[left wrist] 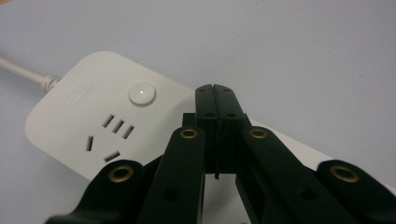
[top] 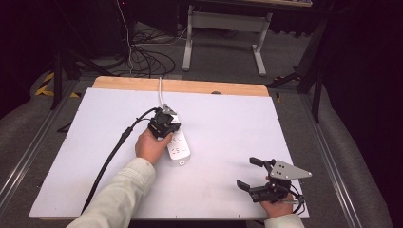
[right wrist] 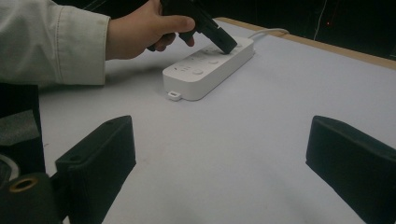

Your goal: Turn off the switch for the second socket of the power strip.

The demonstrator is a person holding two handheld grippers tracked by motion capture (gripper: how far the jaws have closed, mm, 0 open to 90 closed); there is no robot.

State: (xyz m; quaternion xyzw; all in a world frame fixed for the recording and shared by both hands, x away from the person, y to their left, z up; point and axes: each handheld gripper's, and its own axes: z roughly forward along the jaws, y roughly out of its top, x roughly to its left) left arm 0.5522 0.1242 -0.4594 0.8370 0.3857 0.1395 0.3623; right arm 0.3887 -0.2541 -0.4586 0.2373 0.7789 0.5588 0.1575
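Jaws of the left gripper (left wrist: 215, 93) are clenched empty over the white plastic power strip (top: 177, 145) mid-bench, just beside its round button (left wrist: 142, 94); a straight downward press is judged best. Right gripper (top: 251, 172) is held released, well apart.

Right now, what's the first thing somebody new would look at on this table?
Probably the white power strip lying in the middle of the white table, with the left hand-held gripper closed just above it, beside its round button. Next, the right hand-held gripper near the table's front right corner, its jaws wide apart and holding nothing.
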